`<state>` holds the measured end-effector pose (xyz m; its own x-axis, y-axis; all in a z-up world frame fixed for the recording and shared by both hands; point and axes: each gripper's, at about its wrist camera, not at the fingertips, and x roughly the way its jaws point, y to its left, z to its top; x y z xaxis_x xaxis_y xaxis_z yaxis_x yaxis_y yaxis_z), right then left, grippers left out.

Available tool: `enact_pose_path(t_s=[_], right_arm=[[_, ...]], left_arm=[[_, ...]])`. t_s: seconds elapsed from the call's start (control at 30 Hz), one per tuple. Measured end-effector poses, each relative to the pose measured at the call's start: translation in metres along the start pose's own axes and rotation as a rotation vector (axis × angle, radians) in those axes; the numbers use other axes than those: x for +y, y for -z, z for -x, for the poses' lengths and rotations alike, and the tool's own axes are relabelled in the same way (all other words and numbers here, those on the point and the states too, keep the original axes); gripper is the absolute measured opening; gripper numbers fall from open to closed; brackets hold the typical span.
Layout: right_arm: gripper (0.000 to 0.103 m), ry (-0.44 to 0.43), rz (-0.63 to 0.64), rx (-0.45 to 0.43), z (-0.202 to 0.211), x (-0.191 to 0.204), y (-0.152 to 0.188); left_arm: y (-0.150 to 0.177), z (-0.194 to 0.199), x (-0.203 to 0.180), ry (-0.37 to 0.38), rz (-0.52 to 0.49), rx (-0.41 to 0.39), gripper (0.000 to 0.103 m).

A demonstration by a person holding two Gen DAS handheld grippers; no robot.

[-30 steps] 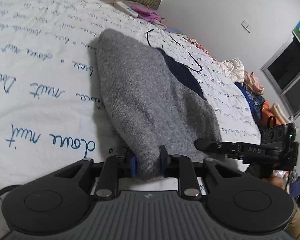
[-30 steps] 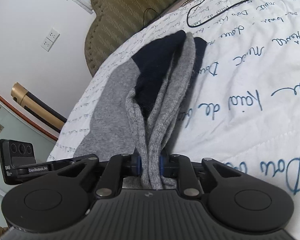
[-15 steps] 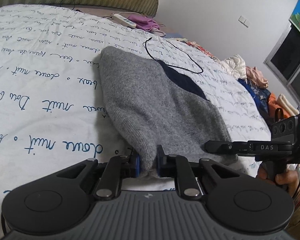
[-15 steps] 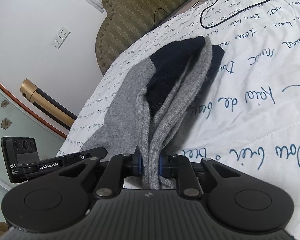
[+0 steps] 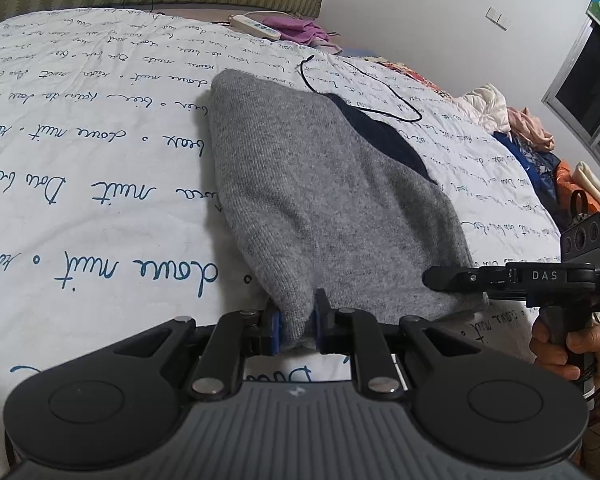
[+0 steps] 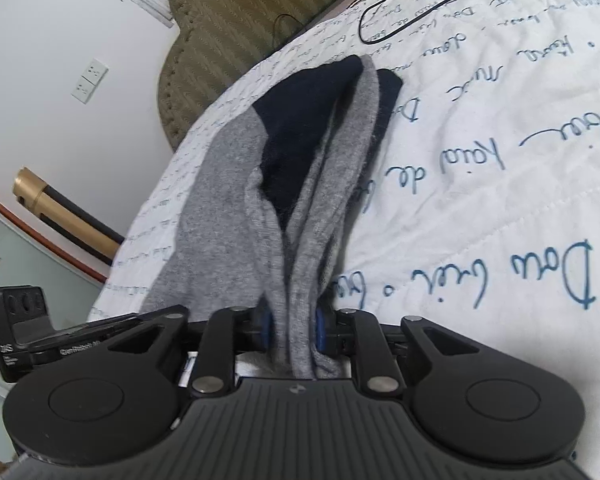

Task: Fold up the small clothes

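Two grippers clamped on one grey knit garment (image 5: 332, 208) with a navy panel, left gripper (image 5: 296, 328) fingers pinching its near edge, right gripper (image 6: 292, 330) fingers squeezing bunched folds, garment lying on the white quilted bed (image 5: 80, 168) with blue script, black cable (image 5: 364, 92) beyond it

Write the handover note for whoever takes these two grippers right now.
Left gripper: shut on the near edge of the grey garment.
Right gripper: shut on a bunched corner of the same garment, grey and navy layers together.
The garment lies on the white quilt, its near edge lifted; a black cable lies past its far end.
Done: both corners gripped.
Left: probably carry the near edge over to the far end, release, smooth.
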<state>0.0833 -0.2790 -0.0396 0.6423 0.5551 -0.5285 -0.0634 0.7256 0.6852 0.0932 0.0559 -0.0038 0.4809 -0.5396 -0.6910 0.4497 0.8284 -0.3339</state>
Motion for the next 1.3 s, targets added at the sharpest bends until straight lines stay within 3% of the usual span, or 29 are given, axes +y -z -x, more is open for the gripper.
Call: enact_pose_path(t_s=[0.2,0.37,0.43,0.5,0.67,0.97,1.0,1.03,1.07,1.3], right_arm=[[0.044,0.037,0.095,0.012,0.016,0.01,-0.003],[0.048,0.101,0.165,-0.073,0.041,0.019,-0.023],[0.048,0.125,0.148,-0.126,0.043,0.018,-0.037],[0.047,0.145,0.129,-0.166,0.039,0.016,-0.052],[0.046,0.068,0.043,-0.192,0.009,0.006,-0.086],[0.045,0.047,-0.056,-0.153,-0.054,-0.012,-0.12],[0.039,0.052,-0.042,-0.146,-0.059,-0.011,-0.121],[0.02,0.063,-0.023,-0.141,-0.063,-0.008,-0.121],[0.013,0.074,0.004,-0.138,-0.066,-0.005,-0.121],[0.009,0.224,0.212,-0.217,-0.06,0.022,-0.125]], left_arm=[[-0.003,0.013,-0.004,-0.076,-0.058,-0.02,0.025],[-0.019,0.032,-0.013,-0.188,-0.141,-0.095,0.028],[-0.028,0.034,-0.017,-0.217,-0.158,-0.124,0.037],[-0.038,0.031,-0.023,-0.229,-0.162,-0.145,0.065],[-0.054,0.007,-0.048,-0.254,-0.223,-0.152,0.067],[-0.051,-0.04,-0.076,-0.265,-0.249,-0.075,0.069],[-0.048,-0.042,-0.079,-0.273,-0.266,-0.075,0.072],[-0.046,-0.044,-0.083,-0.28,-0.284,-0.078,0.073],[-0.044,-0.045,-0.086,-0.286,-0.301,-0.08,0.074],[-0.042,-0.051,-0.089,-0.293,-0.328,-0.071,0.074]])
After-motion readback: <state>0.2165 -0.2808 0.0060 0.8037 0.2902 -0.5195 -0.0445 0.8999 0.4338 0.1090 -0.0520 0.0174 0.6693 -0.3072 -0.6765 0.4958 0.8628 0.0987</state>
